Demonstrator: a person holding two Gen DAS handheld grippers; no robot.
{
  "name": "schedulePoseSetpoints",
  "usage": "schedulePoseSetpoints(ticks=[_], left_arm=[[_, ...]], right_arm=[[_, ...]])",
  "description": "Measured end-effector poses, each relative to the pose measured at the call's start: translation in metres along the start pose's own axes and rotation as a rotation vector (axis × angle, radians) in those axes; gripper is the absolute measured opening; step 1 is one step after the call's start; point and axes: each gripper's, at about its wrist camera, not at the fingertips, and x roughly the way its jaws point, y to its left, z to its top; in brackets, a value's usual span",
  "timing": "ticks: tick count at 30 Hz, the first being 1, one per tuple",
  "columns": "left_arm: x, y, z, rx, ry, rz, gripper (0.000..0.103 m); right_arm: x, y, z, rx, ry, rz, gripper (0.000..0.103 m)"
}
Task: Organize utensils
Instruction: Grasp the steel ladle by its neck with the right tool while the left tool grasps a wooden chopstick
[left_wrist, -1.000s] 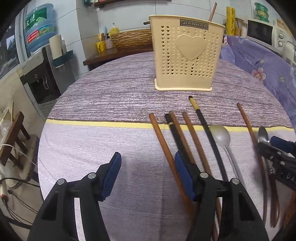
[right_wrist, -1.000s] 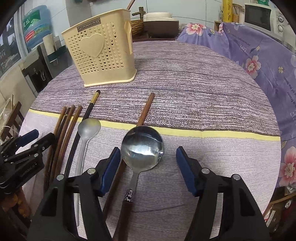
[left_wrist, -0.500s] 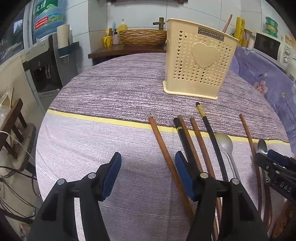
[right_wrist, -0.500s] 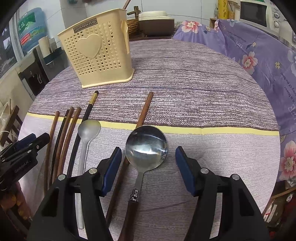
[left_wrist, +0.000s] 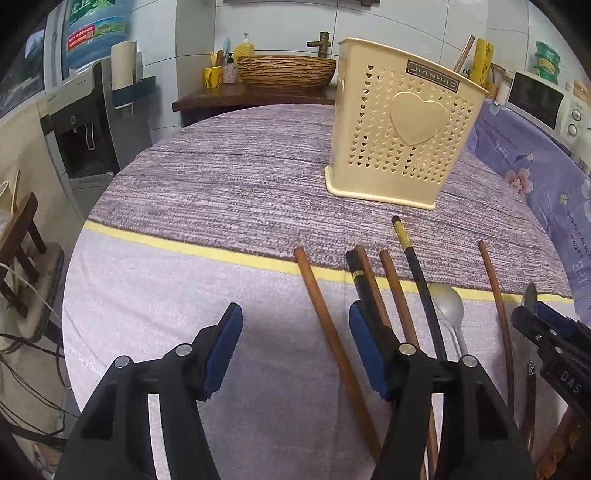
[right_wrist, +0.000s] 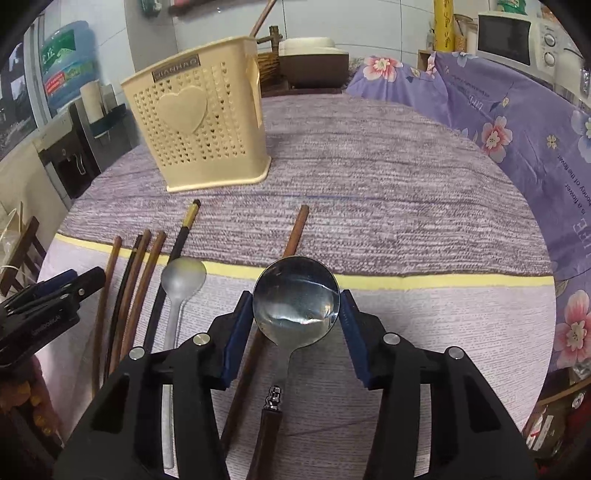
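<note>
A cream perforated utensil holder stands upright at the far side of the round table; it also shows in the right wrist view. Several brown and black chopsticks lie side by side in front of it. A small grey spoon lies among them. My right gripper has its jaws close on both sides of the bowl of a large steel spoon with a wooden handle. My left gripper is open and empty, over the leftmost brown chopstick.
The table wears a purple striped cloth with a yellow line. A purple floral fabric rises at the right. A water dispenser and a wooden stool stand left of the table. A sideboard with a woven basket is behind.
My right gripper has closed in around the large spoon's bowl and the view has moved toward the holder. My left gripper has drifted slightly left, still open.
</note>
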Motion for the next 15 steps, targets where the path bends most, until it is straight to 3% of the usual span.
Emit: schedulePoseSetpoints(ticks=[4, 10, 15], left_arm=[[0.012, -0.004, 0.008, 0.001, 0.037, -0.017, 0.041], [0.022, -0.011, 0.016, 0.019, 0.052, 0.006, 0.035], [0.028, -0.017, 0.02, 0.049, 0.05, 0.04, 0.017]], right_arm=[[-0.013, -0.001, 0.007, -0.002, -0.043, -0.002, 0.048], [-0.026, -0.006, 0.013, 0.003, -0.081, 0.001, 0.048], [-0.034, -0.007, 0.016, 0.001, -0.108, 0.008, 0.048]])
